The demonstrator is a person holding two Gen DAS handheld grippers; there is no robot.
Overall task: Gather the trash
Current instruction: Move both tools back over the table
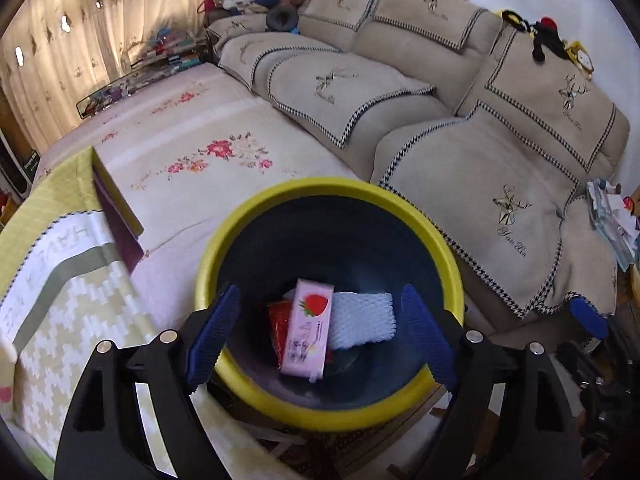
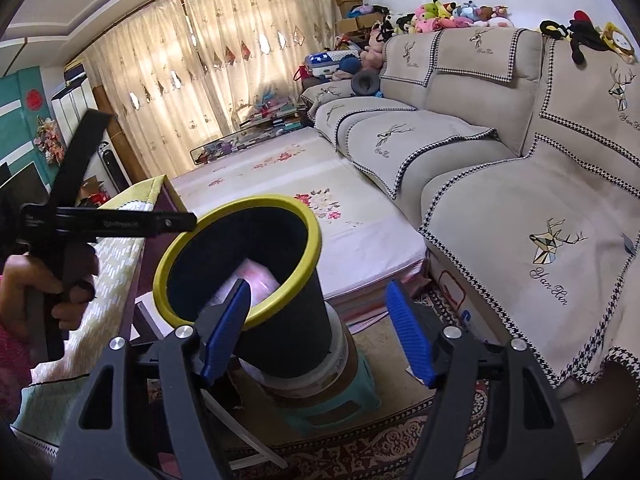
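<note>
A dark trash bin with a yellow rim (image 1: pixel 400 204) stands below my left gripper (image 1: pixel 320 336), which is open and empty right above its mouth. Inside lie a pink strawberry-print packet (image 1: pixel 306 336), a white foam net sleeve (image 1: pixel 362 320) and a red wrapper (image 1: pixel 278 324). In the right wrist view the bin (image 2: pixel 288 332) stands on a white tub on a teal stool (image 2: pixel 344 404), with the pink packet (image 2: pixel 256 280) showing inside. My right gripper (image 2: pixel 316 328) is open and empty, beside the bin's right side. The left gripper's handle (image 2: pixel 80 220) is at the left.
A beige sofa (image 2: pixel 520 200) with deer-print covers runs along the right. A floral-covered low table (image 2: pixel 288 208) lies behind the bin. A green-covered table (image 1: pixel 48 288) is at the left. A patterned rug (image 2: pixel 380 448) covers the floor. Papers (image 1: pixel 612 220) lie on the sofa's end.
</note>
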